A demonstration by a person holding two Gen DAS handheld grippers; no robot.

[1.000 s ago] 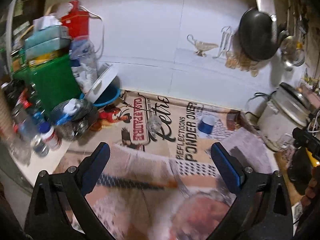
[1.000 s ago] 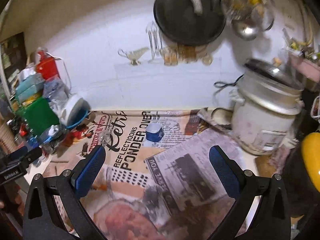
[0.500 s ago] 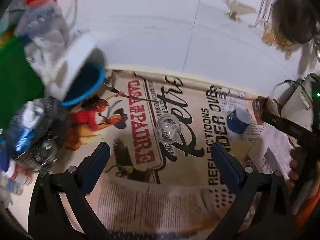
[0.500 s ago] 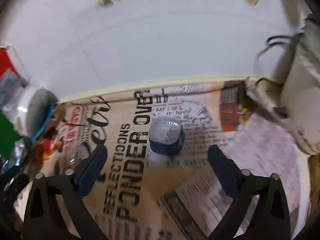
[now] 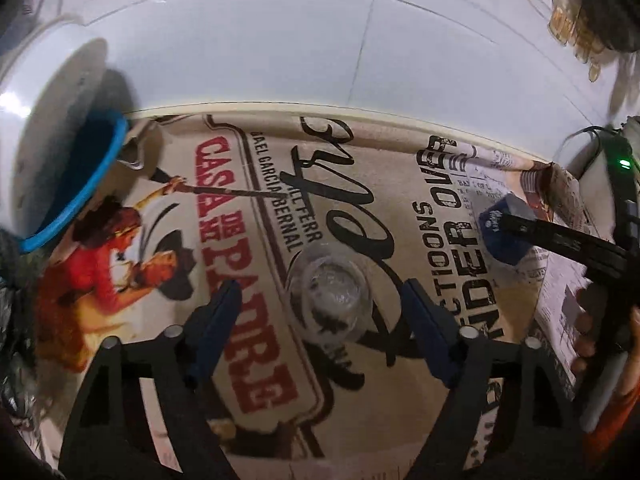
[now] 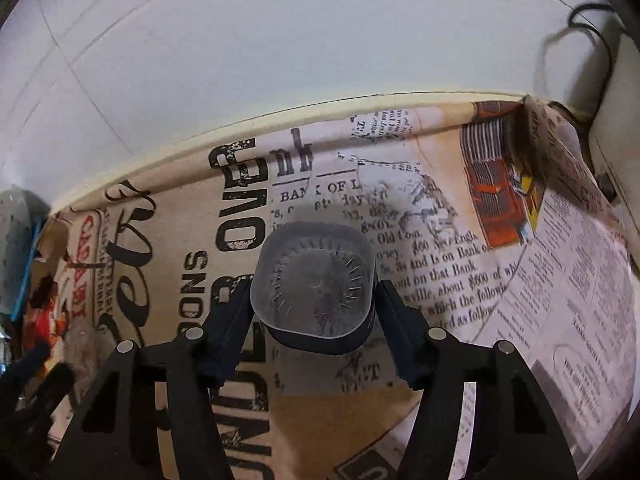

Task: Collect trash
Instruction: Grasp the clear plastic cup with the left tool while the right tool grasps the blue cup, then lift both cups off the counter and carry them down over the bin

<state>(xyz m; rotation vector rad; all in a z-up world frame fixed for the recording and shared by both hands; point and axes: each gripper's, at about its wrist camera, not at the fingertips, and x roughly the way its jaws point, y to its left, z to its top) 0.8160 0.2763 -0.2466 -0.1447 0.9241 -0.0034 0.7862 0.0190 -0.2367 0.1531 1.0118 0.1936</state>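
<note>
A clear plastic cup (image 5: pixel 330 300) stands on the printed newspaper-style table cover (image 5: pixel 248 360). It sits between the fingers of my left gripper (image 5: pixel 320 292), whose jaws are closing, with a gap still showing on each side. A small cup with a dark blue band (image 6: pixel 316 284) stands further right. My right gripper (image 6: pixel 312 292) is closing on it, and its pads meet the cup's sides with no gap showing. The left wrist view shows the same blue cup (image 5: pixel 500 232) behind a black right finger (image 5: pixel 560 240).
A white bowl with a blue rim (image 5: pixel 60 160) leans at the left by the white tiled wall (image 5: pixel 280 40). A white cooker (image 6: pixel 616 140) and its black cable (image 6: pixel 600 40) stand at the right. A person's hand (image 5: pixel 592 320) holds the right gripper.
Both grippers have come down and forward over the table cover, each onto its cup. Both pairs of jaws have narrowed, the right more than the left.
</note>
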